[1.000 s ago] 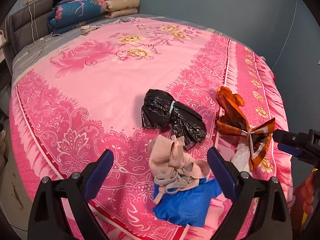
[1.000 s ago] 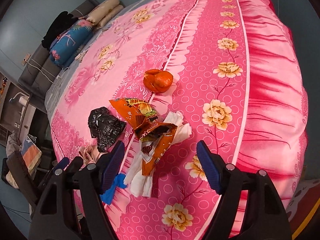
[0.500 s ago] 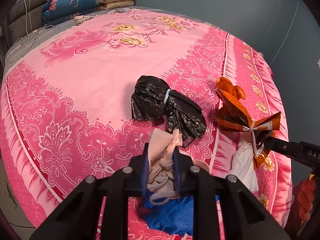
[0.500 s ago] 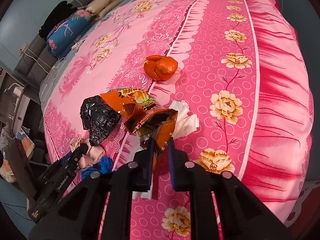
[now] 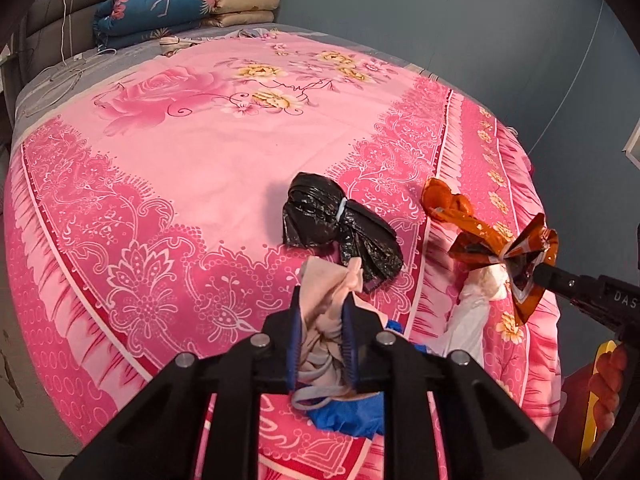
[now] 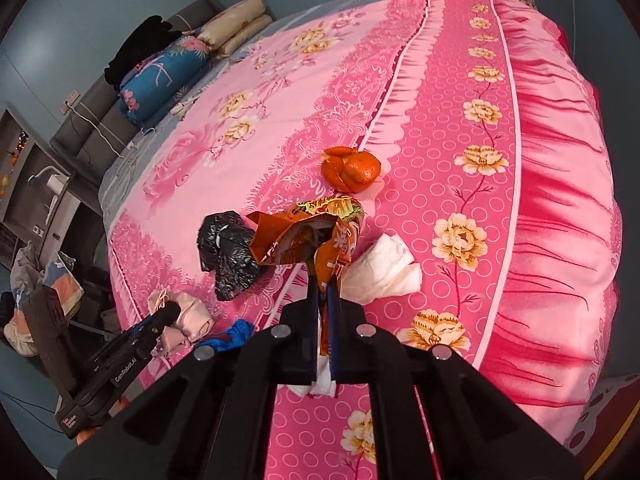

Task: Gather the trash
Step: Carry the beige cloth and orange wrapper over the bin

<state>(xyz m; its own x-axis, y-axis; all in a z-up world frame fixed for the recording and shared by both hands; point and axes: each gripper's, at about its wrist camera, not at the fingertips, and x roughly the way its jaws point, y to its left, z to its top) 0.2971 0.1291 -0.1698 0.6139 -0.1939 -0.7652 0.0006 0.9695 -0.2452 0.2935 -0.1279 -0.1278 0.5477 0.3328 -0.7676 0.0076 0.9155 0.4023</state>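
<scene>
Left gripper [image 5: 322, 320] was clamped on the soft pink cloth [image 5: 326, 292] at the bed [image 5: 200, 152] edge | right gripper [image 6: 323, 292] was pinching the light, crinkly snack wrapper [image 6: 308, 236] by its end | both looked floppy; the pinched spots seemed best.

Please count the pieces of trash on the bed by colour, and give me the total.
Orange: 2, snack wrapper and orange peel
Black: 1, plastic bag
White: 1, tissue
Beige: 1, crumpled cloth
Blue: 1, crumpled piece
Total: 6
</scene>
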